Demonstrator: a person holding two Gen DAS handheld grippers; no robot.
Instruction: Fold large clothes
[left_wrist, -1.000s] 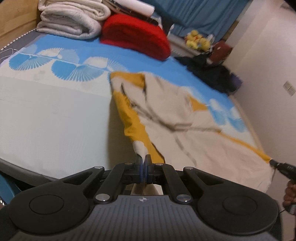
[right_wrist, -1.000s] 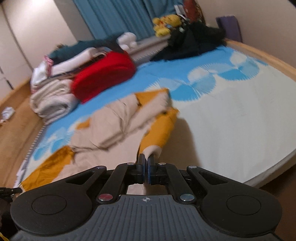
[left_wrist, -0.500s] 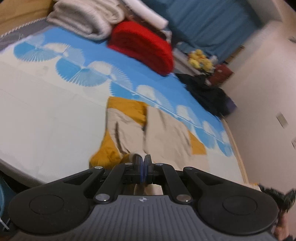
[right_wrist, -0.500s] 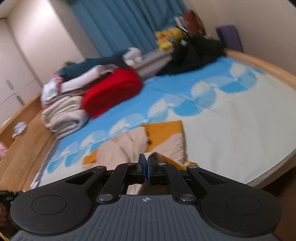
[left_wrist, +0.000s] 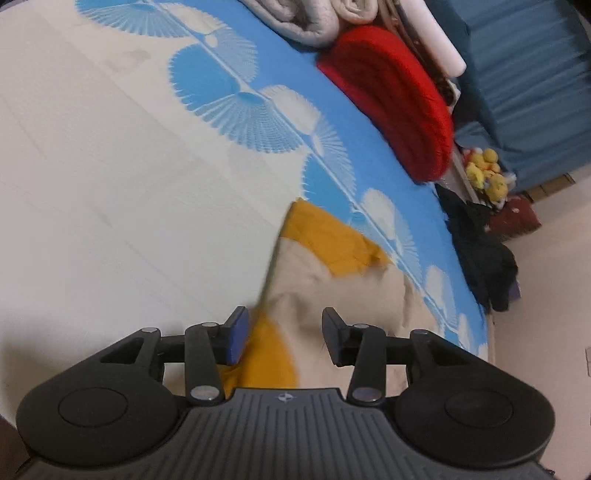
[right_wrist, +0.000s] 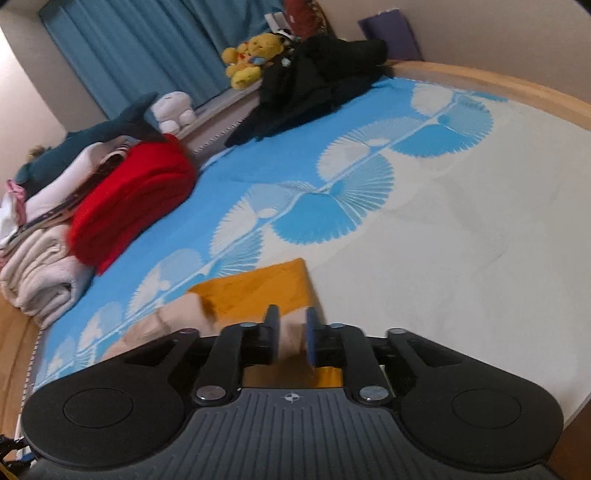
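A beige and mustard-yellow garment (left_wrist: 325, 273) lies in loose folds on a bed (left_wrist: 110, 206), close to the bed's near edge. The sheet is cream with a band of blue fan shapes. The left gripper (left_wrist: 283, 338) hangs low over the garment; its jaws have just been opening and now stand apart, cloth lying below them but not pinched. The right gripper (right_wrist: 291, 338) is also over the garment (right_wrist: 258, 288); its jaws have just been opening to a narrower gap, with beige cloth seen between them and no clear clamp on it.

A wide stretch of bare cream sheet lies to either side of the garment. Along the far side sit a folded red blanket (left_wrist: 391, 99), rolled pale blankets (left_wrist: 314, 18) and a heap of black clothing (right_wrist: 314, 81). A wooden bed frame (right_wrist: 498, 81) curves round the right edge in the right wrist view. Yellow plush toys (right_wrist: 251, 59) sit before blue curtains (right_wrist: 147, 48). No writing can be read.
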